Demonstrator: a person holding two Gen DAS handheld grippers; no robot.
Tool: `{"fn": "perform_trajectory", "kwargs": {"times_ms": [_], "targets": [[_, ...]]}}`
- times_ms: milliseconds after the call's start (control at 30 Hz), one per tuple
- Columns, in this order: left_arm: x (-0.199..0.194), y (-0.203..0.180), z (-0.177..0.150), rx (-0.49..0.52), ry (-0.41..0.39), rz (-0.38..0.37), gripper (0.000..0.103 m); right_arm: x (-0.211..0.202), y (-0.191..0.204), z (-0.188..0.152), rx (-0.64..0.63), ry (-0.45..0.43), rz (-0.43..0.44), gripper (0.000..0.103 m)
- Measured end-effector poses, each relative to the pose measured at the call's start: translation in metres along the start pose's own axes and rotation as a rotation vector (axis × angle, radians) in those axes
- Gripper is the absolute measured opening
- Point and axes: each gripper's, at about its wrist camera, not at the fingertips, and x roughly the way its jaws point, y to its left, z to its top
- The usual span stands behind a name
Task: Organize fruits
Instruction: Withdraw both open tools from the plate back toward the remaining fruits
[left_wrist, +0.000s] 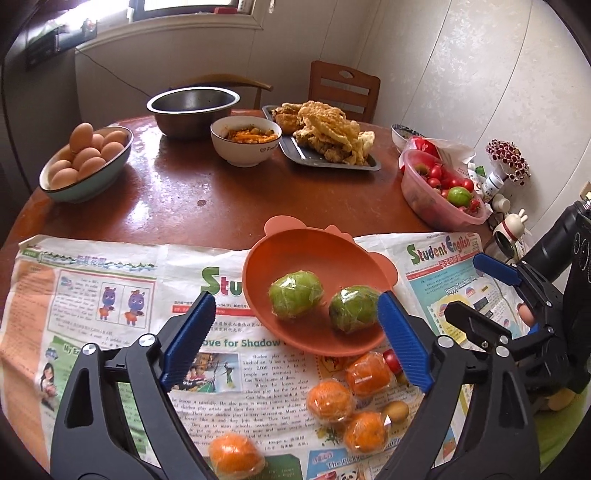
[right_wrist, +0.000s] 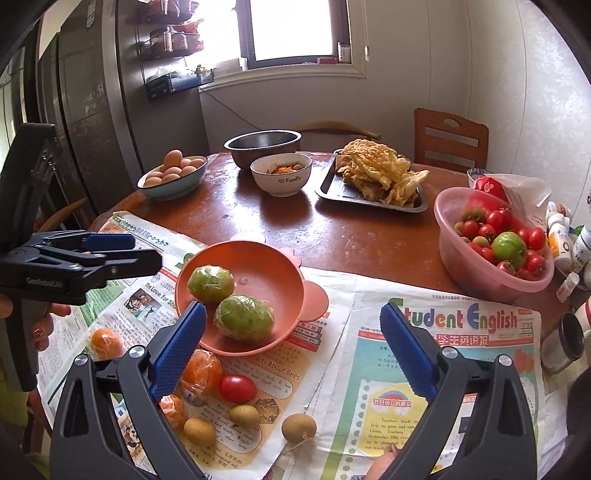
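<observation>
An orange plastic bowl (left_wrist: 317, 254) (right_wrist: 258, 266) sits on newspaper and holds two wrapped green fruits (left_wrist: 295, 293) (right_wrist: 244, 317). Several wrapped oranges (left_wrist: 330, 400) (right_wrist: 202, 369) lie on the paper in front of it, with a red cherry tomato (right_wrist: 238, 387) and three small brown fruits (right_wrist: 298, 427). My left gripper (left_wrist: 295, 332) is open and empty, hovering above the bowl's near rim. My right gripper (right_wrist: 291, 339) is open and empty, just right of the bowl. Each gripper shows from the side in the other's view, the right (left_wrist: 480, 291) and the left (right_wrist: 144, 247).
On the round wooden table (left_wrist: 221, 206) stand a bowl of eggs (left_wrist: 88, 158), a steel bowl (left_wrist: 192, 107), a white bowl of food (left_wrist: 245, 142), a tray of fried food (left_wrist: 325, 136) and a pink tub of tomatoes (right_wrist: 491, 236). Bottles crowd the right edge (right_wrist: 561, 236).
</observation>
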Motion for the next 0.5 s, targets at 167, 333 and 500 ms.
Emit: {"fn": "perform_trajectory", "kwargs": {"times_ms": [167,333,500], "targets": [[-0.008,-0.001,-0.006,-0.007,-0.011,0.005,0.09,-0.008,0.002,-0.001,-0.001,-0.012,-0.004,0.097],[-0.016,-0.003,-0.012,-0.006,-0.025,0.014,0.092,-0.017,0.007,-0.003,-0.016,-0.025,-0.01,0.098],[-0.023,-0.01,-0.02,0.019,-0.031,0.019,0.093,-0.026,0.01,-0.009,-0.027,-0.033,-0.022,0.098]]}}
